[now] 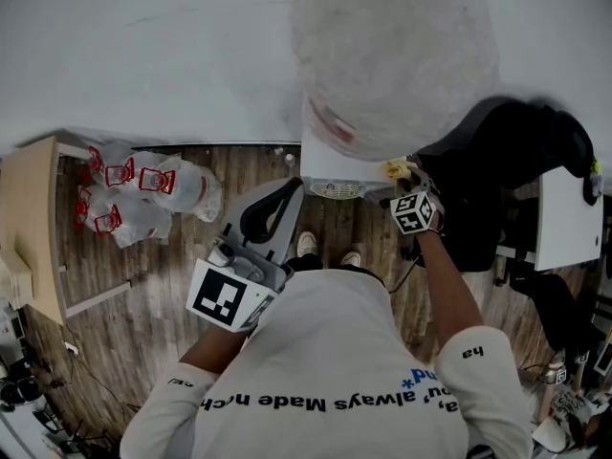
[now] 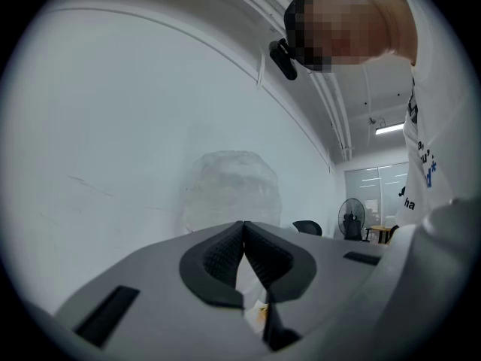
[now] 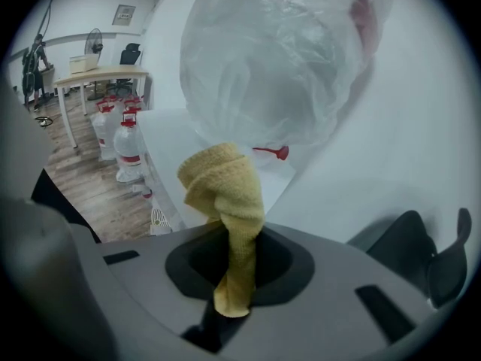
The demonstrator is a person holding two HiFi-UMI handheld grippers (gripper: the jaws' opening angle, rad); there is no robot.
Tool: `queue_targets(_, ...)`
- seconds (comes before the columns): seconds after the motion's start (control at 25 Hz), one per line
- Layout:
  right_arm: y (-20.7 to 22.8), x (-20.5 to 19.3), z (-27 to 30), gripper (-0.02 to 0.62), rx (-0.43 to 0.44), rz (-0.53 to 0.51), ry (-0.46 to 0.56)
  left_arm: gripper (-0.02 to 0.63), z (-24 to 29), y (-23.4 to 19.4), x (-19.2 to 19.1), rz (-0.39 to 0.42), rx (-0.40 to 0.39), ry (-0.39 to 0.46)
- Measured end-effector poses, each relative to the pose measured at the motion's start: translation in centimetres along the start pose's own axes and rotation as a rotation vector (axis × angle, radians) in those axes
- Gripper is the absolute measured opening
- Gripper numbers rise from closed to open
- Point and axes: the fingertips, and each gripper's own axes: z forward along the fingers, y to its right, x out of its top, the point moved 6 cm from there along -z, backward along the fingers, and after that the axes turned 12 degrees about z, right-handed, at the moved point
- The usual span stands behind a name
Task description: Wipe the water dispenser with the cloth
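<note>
The right gripper (image 1: 406, 194) is clenched on a crumpled yellow terry cloth (image 3: 225, 198), whose long axis runs straight out of the jaws towards 12 o'clock. In the right gripper view its free end stands just before the large clear water bottle (image 3: 278, 59) that sits on the white box-shaped water dispenser (image 1: 330, 165).

In the head view the cloth lies at 11 o'clock of the right gripper, right at the dispenser's top right corner, though contact cannot be told. This hand is far the nearer one, so the wipe looks like a short push forward.

The left gripper (image 2: 243, 235) is clenched with nothing between its jaws, well off at 7 o'clock of the dispenser.

Red-capped spare water jugs in clear bags (image 1: 143, 194) stand at 9 o'clock, a black office chair (image 1: 497, 180) at 3 o'clock — neither stands in the cloth's way.
</note>
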Motion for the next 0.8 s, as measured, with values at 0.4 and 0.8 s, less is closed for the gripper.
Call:
queue_targets(0.4, -0.4, -1.3, -1.0, 0.048, -0.016, 0.031, 0.006, 0.020, 0.9, 0.3, -0.1, 0.002, 0.001, -0.004)
queue_targets(0.8, -1.4, -1.7, -1.6, 0.049, -0.044, 0.046, 0.011, 0.020, 0.7, -0.4, -0.1, 0.000, 0.002, 0.001)
